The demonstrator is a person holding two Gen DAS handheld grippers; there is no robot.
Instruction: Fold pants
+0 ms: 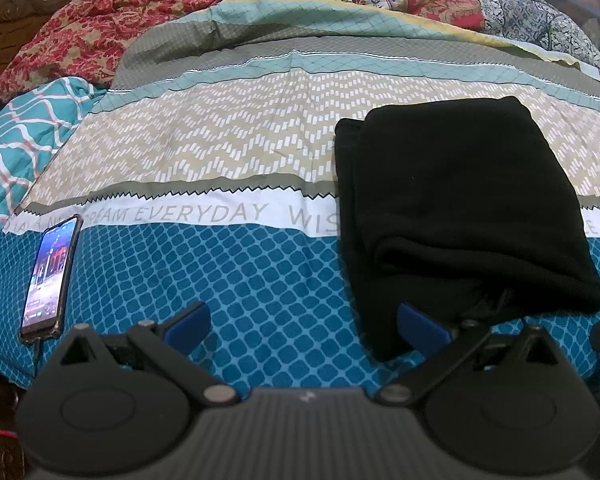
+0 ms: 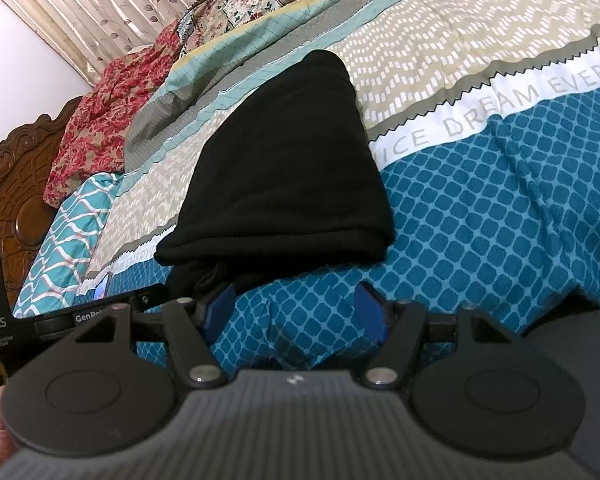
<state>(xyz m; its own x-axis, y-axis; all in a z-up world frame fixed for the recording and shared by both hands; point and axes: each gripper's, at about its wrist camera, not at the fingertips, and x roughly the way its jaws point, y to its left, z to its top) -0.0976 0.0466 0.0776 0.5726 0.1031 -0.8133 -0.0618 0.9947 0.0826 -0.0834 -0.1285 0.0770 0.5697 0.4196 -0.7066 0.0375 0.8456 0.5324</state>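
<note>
Black pants lie folded into a thick rectangle on the patterned bedspread, right of centre in the left wrist view. My left gripper hovers open just short of their near left corner, with only blue bedspread between its blue pads. In the right wrist view the same pants sit ahead and slightly left. My right gripper is open over the blue-diamond cloth, its left pad close to the pants' near edge; contact cannot be told. Nothing is held.
A lit phone with a cable lies on the bed at the near left. Red floral bedding and a teal pillow pile up at the far left. A carved wooden headboard and curtains border the bed.
</note>
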